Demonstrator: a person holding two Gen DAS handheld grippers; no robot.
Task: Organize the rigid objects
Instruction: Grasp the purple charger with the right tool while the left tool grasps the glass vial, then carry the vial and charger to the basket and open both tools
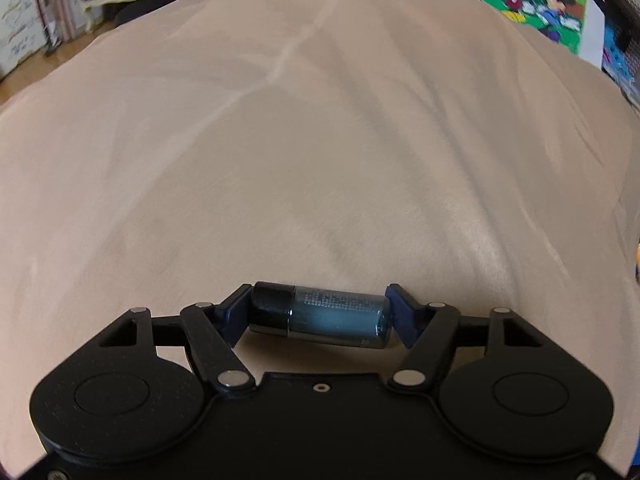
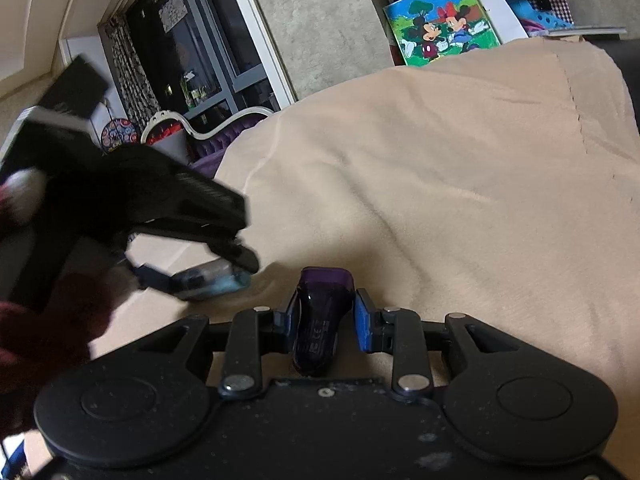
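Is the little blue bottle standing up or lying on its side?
On its side: the bottle lies sideways, pinched end to end in the left claw.

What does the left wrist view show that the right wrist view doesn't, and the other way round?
Only the left wrist view shows the left gripper head-on, its jaws shut endwise on a small dark bottle with a black cap, and the printed text on the bottle.

Only the right wrist view shows the right gripper with a dark purple item between its jaws, plus a window and a white-framed seat.

Both share the beige blanket, the cartoon-mouse picture and, blurred in the right view, the bottle held by the left gripper.
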